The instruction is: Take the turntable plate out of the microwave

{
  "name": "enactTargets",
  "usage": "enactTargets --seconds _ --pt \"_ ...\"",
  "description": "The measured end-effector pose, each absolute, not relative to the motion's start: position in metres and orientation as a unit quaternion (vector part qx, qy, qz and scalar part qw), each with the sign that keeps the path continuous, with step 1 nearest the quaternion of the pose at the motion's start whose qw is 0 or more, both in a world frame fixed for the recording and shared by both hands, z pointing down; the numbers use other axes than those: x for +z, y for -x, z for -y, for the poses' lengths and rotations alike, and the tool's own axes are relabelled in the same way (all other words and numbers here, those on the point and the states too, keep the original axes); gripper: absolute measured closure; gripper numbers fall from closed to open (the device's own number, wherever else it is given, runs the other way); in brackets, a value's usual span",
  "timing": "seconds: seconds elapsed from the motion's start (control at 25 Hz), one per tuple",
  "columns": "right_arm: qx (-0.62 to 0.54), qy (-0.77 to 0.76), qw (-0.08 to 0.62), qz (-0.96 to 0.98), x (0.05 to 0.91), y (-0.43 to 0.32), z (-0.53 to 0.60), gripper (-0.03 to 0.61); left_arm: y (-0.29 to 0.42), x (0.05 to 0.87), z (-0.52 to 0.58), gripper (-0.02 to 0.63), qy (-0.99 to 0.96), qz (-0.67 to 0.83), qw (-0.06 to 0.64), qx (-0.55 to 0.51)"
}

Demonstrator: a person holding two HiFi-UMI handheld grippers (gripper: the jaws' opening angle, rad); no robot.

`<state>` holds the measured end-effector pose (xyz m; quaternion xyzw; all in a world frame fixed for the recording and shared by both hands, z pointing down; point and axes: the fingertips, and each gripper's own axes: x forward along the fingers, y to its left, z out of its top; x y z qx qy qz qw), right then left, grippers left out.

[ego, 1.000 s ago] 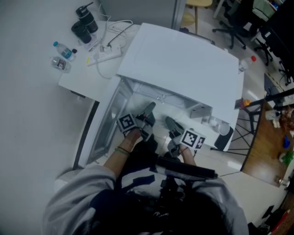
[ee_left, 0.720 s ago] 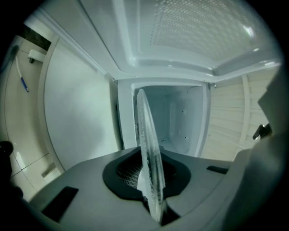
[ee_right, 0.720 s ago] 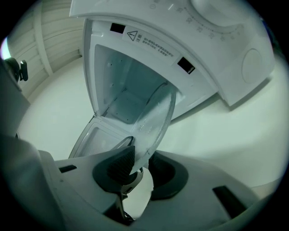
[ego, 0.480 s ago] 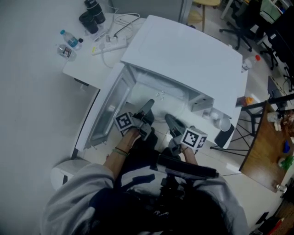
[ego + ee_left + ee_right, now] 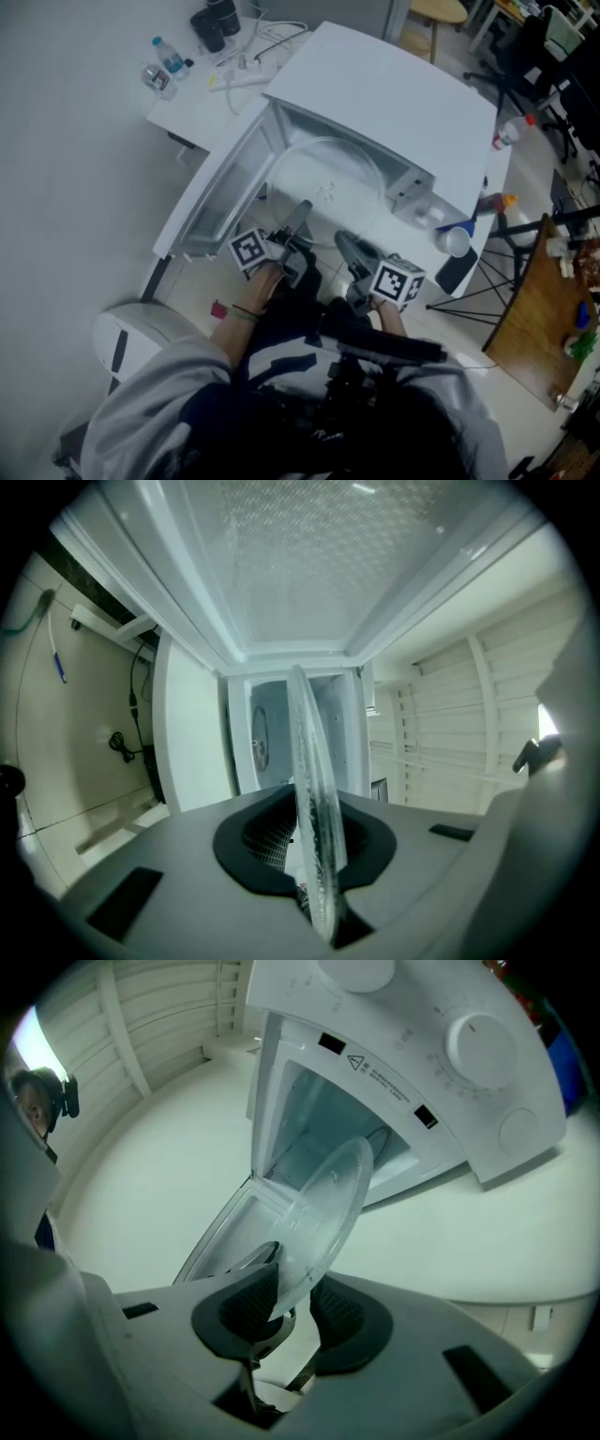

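The white microwave (image 5: 394, 94) stands with its door (image 5: 220, 197) swung open to the left. The clear glass turntable plate (image 5: 328, 173) sits at the cavity's mouth, tilted. My left gripper (image 5: 300, 216) is shut on the plate's near rim. In the left gripper view the plate (image 5: 309, 789) stands edge-on, pinched between the pads of the left gripper (image 5: 317, 847). My right gripper (image 5: 347, 248) is just to the right of it. In the right gripper view the plate's edge (image 5: 323, 1204) lies between the right gripper's (image 5: 292, 1312) pads while its jaws are opening, with a gap beside the right pad.
Behind the door a white table holds water bottles (image 5: 164, 66), a power strip (image 5: 242, 81) and black cups (image 5: 216, 21). A white bin (image 5: 131, 337) stands on the floor at the lower left. Bottles (image 5: 506, 131) and a wooden desk (image 5: 544, 319) are to the microwave's right.
Both grippers have drawn back toward the person and risen a little. The plate, hidden inside the cavity before, now shows at the microwave's mouth.
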<state>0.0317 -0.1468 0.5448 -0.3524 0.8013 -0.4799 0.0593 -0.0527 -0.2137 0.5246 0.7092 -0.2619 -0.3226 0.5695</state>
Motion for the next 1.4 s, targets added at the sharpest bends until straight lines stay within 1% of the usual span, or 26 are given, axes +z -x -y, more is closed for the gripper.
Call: enactTargets --seconds 0.52,0.84,1.08,1.4 --pt "-0.454 0.307 0.049 -0.835 0.529 -0.040 0.057 0.460 0.050 0.507 0.117 0.594 -0.716 0.295 0.529 -0.347" --pt "-0.436 0.294 0.080 -0.847 0.504 -0.033 0.033 0.460 0.056 0.488 0.092 0.594 -0.715 0.295 0.523 -0.357" --pt "-0.421 0.310 0.098 -0.847 0.495 -0.027 0.024 0.460 0.060 0.473 0.086 0.594 -0.738 0.276 0.512 -0.342" --pt "-0.420 0.353 0.142 -0.824 0.487 -0.001 -0.010 0.460 0.079 0.462 0.059 0.594 -0.751 0.241 0.527 -0.317"
